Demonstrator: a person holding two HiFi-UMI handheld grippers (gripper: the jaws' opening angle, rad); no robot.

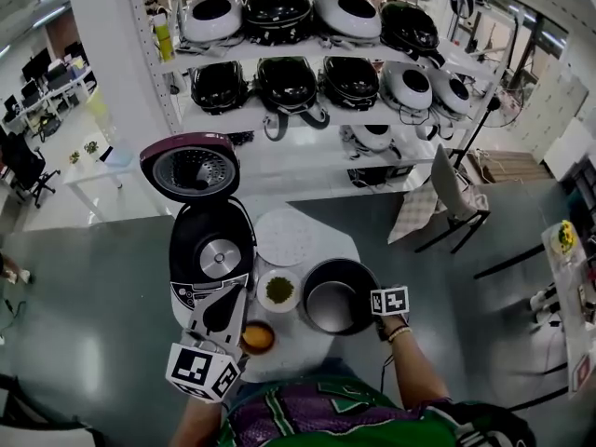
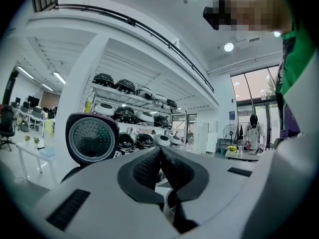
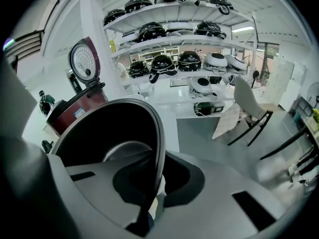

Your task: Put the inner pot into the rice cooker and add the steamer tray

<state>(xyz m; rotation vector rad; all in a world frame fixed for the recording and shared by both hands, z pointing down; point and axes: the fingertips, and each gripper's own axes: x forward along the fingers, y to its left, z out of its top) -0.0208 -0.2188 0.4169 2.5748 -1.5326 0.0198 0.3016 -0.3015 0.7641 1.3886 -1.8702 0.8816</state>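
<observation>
Inner pot (image 1: pixel 333 298) is on the small white table (image 1: pixel 346 250), just right of the open rice cooker (image 1: pixel 212 250). I'd lift it straight up, keep it level and lower it squarely into the cooker's well. My right gripper (image 3: pixel 155 183) is clamped on the pot's rim, with the wall pinched between the pads. The left gripper (image 2: pixel 160 156) is closed on nothing, jaws touching.

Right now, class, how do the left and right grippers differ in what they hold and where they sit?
The right gripper is shut on the rim of the inner pot; the left gripper is shut on nothing. The right gripper is at the pot's right side, the left gripper at the front of the open rice cooker. Both have their jaws together.
</observation>
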